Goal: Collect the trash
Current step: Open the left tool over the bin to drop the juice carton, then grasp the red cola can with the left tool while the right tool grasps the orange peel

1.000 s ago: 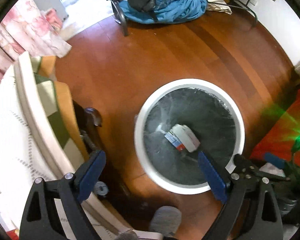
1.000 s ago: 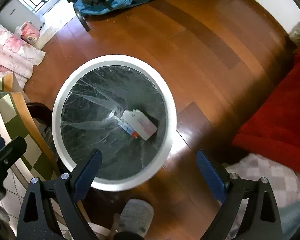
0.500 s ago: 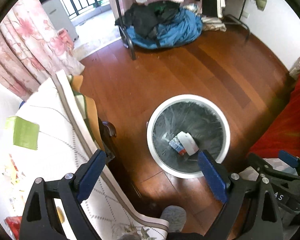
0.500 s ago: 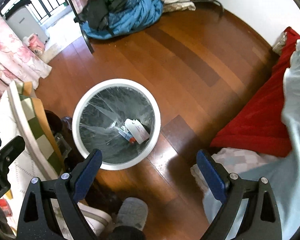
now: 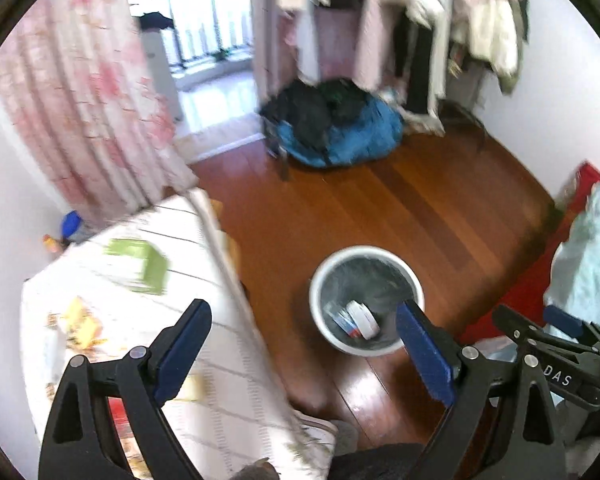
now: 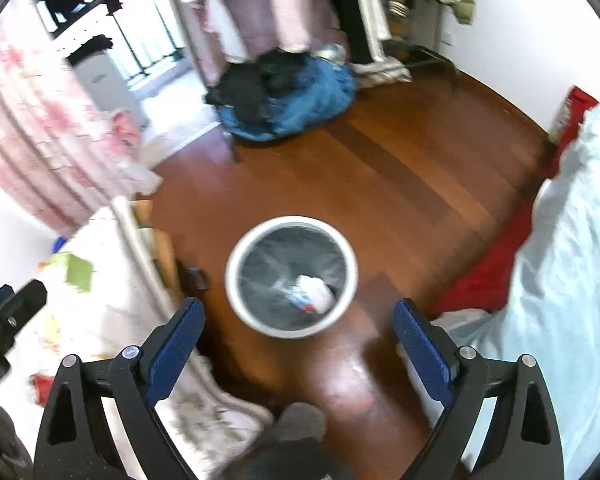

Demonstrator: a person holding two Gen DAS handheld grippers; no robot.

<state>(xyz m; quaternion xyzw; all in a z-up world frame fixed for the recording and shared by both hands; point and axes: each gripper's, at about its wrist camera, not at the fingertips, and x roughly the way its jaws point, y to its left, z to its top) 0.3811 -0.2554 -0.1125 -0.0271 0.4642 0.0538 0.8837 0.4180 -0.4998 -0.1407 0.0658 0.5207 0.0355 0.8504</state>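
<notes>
Both cameras have risen well away from the white trash bin [image 6: 292, 278], which now looks much smaller on the wooden floor [image 6: 400, 184]. Left hand-held gripper [image 5: 300, 350] and right hand-held gripper [image 6: 298, 350] each stand wide apart at the jaws, holding nothing. Inside the lined bin lies a crumpled white-and-red package [image 6: 312, 292], far below both. To the left, a tabletop [image 5: 112, 320] under a pale cloth carries a green box [image 5: 140, 266].
</notes>
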